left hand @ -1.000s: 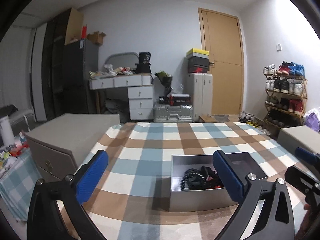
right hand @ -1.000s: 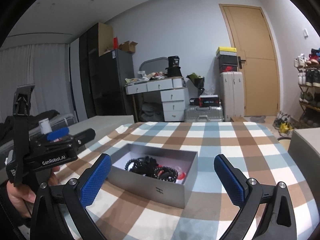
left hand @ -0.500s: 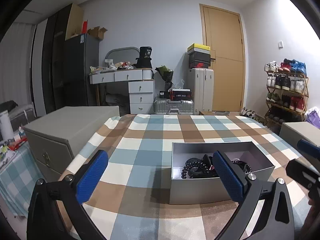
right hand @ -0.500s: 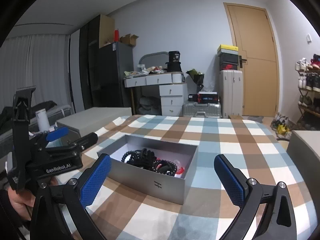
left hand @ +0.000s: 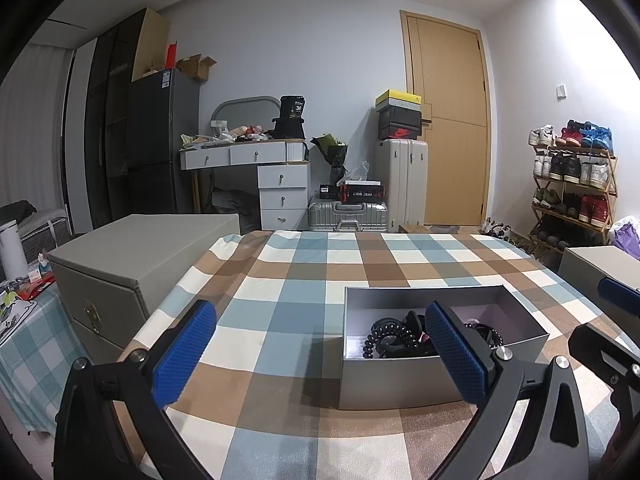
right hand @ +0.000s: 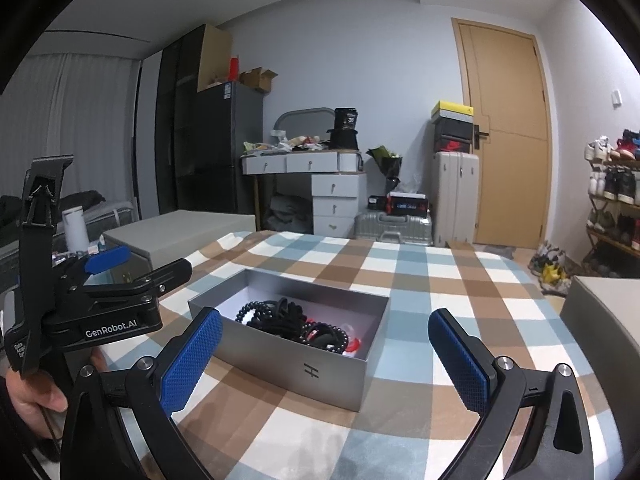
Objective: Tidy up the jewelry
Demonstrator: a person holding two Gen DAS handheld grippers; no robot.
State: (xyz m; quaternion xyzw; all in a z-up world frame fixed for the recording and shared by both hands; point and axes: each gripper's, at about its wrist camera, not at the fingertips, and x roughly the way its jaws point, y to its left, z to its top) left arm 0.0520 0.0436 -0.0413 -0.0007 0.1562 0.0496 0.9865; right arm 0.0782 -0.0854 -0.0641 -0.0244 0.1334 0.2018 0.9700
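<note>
1. My left gripper hangs with its jaws spread wide and empty; the grey box sits just ahead, to its right.
2. My right gripper is equally wide and empty, the box straight ahead between its fingers.
3. Dark bead bracelets lie tangled inside the box on the checked cloth.

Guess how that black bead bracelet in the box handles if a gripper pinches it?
Probably floppy: the bead bracelet lies in a loose curve, so it should drape from a pinch. Likely to snag: it overlaps the dark tangle in the box, so neighbours may lift with it. Round beads may slip between pads.
</note>
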